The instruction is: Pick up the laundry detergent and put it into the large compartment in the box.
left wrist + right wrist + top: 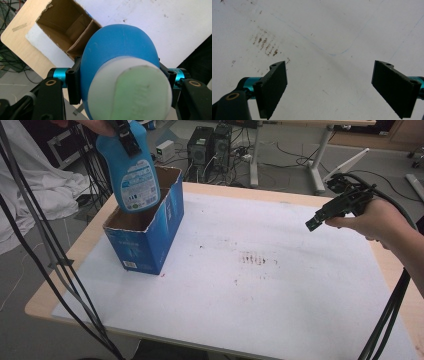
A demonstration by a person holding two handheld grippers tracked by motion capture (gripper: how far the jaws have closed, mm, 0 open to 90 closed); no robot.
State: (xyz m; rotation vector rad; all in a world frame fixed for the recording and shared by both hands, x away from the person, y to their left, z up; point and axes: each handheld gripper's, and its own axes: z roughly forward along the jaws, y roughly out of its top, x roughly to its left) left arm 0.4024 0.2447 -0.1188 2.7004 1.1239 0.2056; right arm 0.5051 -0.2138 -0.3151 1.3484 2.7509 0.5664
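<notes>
Covering wooden table (60,285), stained white sheet (260,285)

White table cover (280,285) with brown stains (255,258) at centre frame; computer towers (209,145) on the floor, upper centre; white cloth (30,180), upper left.

Even, soft light is filling the scene; the white-covered wooden surface (280,285) is showing only faint shadows, while the blue plastic bottle's white cap (130,92) is blurring close up.

glossy plastic bottle (133,172), torn cardboard box (150,240)
</notes>
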